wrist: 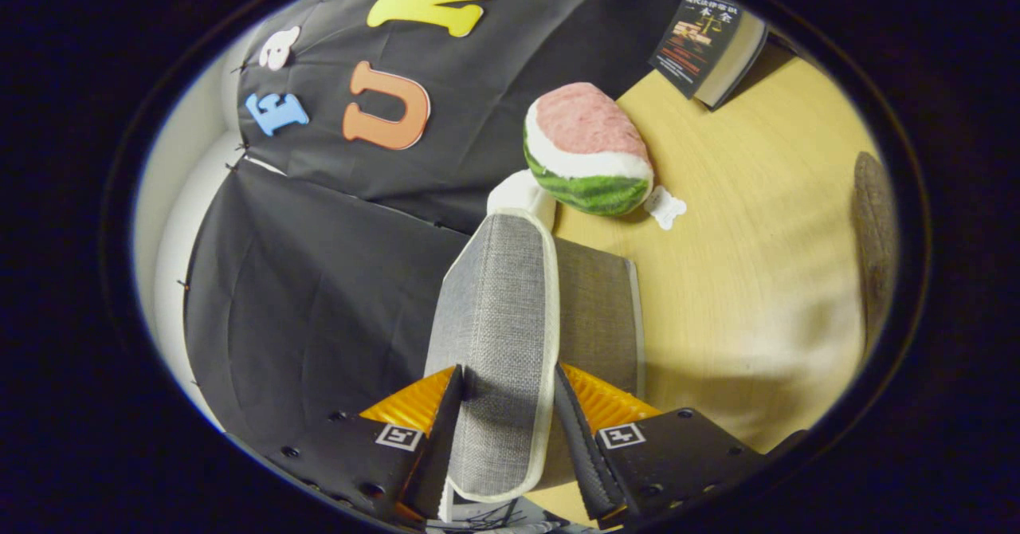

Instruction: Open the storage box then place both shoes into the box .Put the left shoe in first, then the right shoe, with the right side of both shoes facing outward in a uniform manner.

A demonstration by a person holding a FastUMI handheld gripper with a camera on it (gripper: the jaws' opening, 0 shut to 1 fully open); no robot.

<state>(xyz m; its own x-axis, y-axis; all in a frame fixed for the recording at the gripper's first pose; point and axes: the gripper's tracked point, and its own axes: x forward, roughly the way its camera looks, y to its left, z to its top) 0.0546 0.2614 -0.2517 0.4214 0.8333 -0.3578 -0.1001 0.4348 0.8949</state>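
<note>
Tongs (506, 406) are closed on the grey fabric lid (502, 319) of the storage box (598, 303), both fingers pressing its white-trimmed flap, which stands lifted up ahead of them. Judging by this, the opening step is in hand; no shoe is in the box yet. Next the flap needs swinging fully back and releasing. Beyond the box, a plush watermelon (588, 151) lies on the desk (741, 279), a book (705, 44) farther off.

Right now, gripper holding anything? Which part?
Yes. The gripper is shut on the storage box lid, a grey fabric flap with pale trim: one finger presses each face near its free edge. The box body lies beyond.
</note>
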